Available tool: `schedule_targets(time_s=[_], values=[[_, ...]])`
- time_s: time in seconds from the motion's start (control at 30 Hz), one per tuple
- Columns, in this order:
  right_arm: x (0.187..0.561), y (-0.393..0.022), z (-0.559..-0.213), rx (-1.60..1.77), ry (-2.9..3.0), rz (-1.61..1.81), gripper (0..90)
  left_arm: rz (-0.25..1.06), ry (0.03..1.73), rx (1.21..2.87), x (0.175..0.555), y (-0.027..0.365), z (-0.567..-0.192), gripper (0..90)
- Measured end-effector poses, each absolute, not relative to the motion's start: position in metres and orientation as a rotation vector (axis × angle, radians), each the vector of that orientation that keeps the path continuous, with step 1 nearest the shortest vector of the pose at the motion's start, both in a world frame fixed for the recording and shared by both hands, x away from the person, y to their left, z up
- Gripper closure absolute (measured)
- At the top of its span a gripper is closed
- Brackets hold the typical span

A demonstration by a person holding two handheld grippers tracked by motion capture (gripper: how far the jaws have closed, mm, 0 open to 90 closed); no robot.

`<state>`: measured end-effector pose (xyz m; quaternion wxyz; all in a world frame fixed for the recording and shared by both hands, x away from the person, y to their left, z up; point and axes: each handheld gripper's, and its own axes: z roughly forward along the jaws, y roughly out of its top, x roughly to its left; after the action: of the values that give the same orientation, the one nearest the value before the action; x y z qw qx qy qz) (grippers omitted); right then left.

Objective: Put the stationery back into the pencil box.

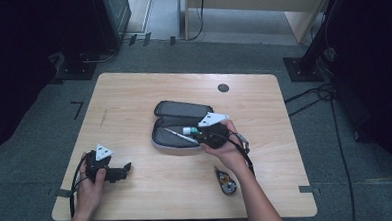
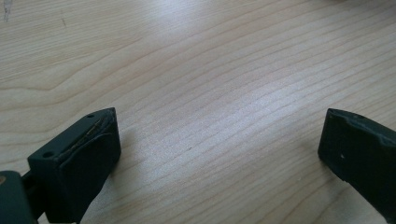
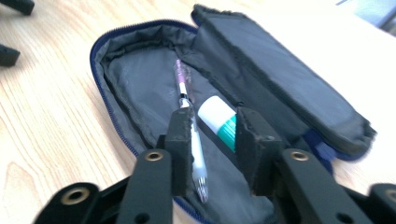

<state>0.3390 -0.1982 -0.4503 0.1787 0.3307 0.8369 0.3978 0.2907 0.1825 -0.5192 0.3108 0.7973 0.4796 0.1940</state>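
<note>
Wooden table (image 1: 133,93): right gripper (image 3: 214,133) parted over open pencil case (image 3: 140,84) (glue stick (image 3: 219,119) between, unpinched); left gripper (image 2: 219,140) spread wide.

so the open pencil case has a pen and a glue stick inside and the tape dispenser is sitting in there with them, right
Not quite. The pencil case is open and holds the pen and the glue stick, but the tape dispenser is not in it. The high view shows it lying on the table, apart from the case, on the person's side beside the right forearm.
</note>
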Motion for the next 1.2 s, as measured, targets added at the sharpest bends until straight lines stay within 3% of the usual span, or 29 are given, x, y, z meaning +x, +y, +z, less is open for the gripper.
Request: schedule_targets(time_s=[0.33, 0.43, 0.47, 0.63, 0.83, 1.2], values=[[0.304, -0.219, -0.441, 1.01, 2.266, 1.175, 52.0, 0.514, 1.265, 2.108, 0.291, 0.183, -0.519, 0.0], [0.295, -0.226, -0.441, 1.05, 2.246, 1.18, 44.4, 0.514, 1.265, 2.108, 0.291, 0.183, -0.519, 0.0], [0.288, -0.23, -0.443, 1.089, 2.222, 1.172, 35.2, 0.514, 1.265, 2.108, 0.291, 0.183, -0.519, 0.0], [0.277, -0.236, -0.448, 1.143, 2.218, 1.144, 15.9, 0.514, 1.265, 2.108, 0.291, 0.183, -0.519, 0.0], [0.265, -0.246, -0.455, 1.203, 2.219, 1.144, 0.0, 0.514, 1.264, 2.108, 0.291, 0.183, -0.519, 0.0], [0.239, -0.257, -0.474, 1.223, 2.234, 1.137, 0.0, 0.514, 1.266, 2.107, 0.291, 0.183, -0.519, 0.0]])
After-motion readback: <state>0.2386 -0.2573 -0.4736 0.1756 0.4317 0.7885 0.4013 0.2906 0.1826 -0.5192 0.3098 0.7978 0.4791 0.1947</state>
